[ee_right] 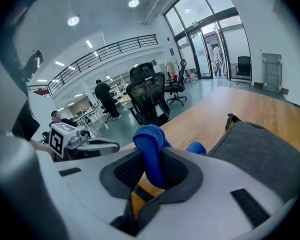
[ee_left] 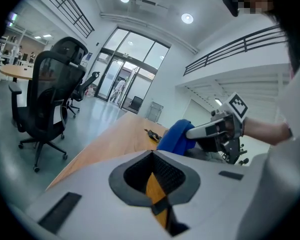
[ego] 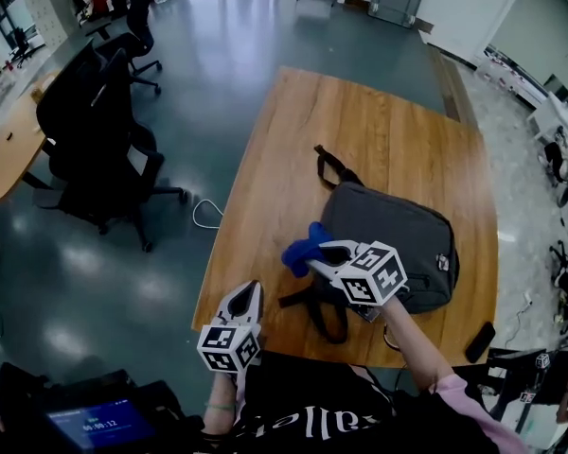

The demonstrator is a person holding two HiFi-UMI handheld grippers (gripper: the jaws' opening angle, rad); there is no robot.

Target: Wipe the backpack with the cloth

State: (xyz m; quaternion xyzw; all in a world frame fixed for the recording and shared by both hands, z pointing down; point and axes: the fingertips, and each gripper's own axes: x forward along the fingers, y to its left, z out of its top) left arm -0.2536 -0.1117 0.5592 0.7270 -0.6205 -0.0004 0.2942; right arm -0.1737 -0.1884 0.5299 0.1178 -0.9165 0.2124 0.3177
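Observation:
A grey backpack [ego: 390, 243] lies flat on the wooden table [ego: 379, 130], its black straps trailing toward the far and near sides. My right gripper [ego: 319, 255] is shut on a blue cloth [ego: 303, 248], held at the backpack's left edge, just above the table. In the right gripper view the cloth [ee_right: 150, 145] stands pinched between the jaws, with the backpack [ee_right: 264, 155] to its right. My left gripper [ego: 250, 293] hangs over the table's near left corner, away from the backpack, jaws together and nothing in them. From the left gripper view I see the cloth [ee_left: 173, 137] and the right gripper [ee_left: 196, 132].
Black office chairs [ego: 100, 129] stand on the floor left of the table, beside a round wooden table [ego: 8, 149]. A white cable [ego: 206, 214] loops on the floor. A small black object [ego: 480, 340] lies at the table's near right edge. People [ee_right: 103, 98] stand far behind.

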